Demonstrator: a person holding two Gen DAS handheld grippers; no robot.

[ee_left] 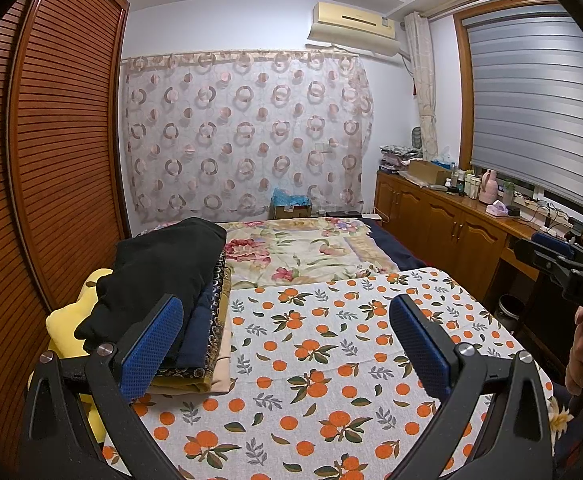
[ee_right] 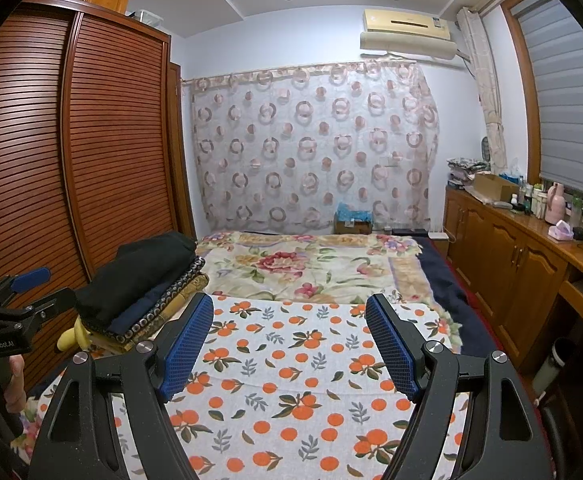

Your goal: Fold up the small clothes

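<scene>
Stack of folded clothes (ee_left: 171, 304) sits on the bed, at the left edge of my working area, close to the louvred wardrobe (ee_left: 51, 160). Its long axis runs away from me toward the far curtain (ee_left: 247, 132). Black garment (ee_left: 159, 276) on top, navy and patterned layers beneath, folded edges facing the orange-print cloth (ee_left: 311, 360). A yellow item (ee_left: 65, 320) pokes out on the wardrobe side.

My left gripper (ee_left: 287, 344) hangs over the orange-print cloth, fingers (ee_left: 151, 344) spread wide, nothing between them; the left finger shows just in front of the stack, and I cannot tell if it touches. My right gripper (ee_right: 291, 344) likewise over the cloth, fingers spread, empty.

Floral bedspread (ee_right: 311, 268) beyond. Wooden cabinets (ee_right: 503, 280) along the right wall.
</scene>
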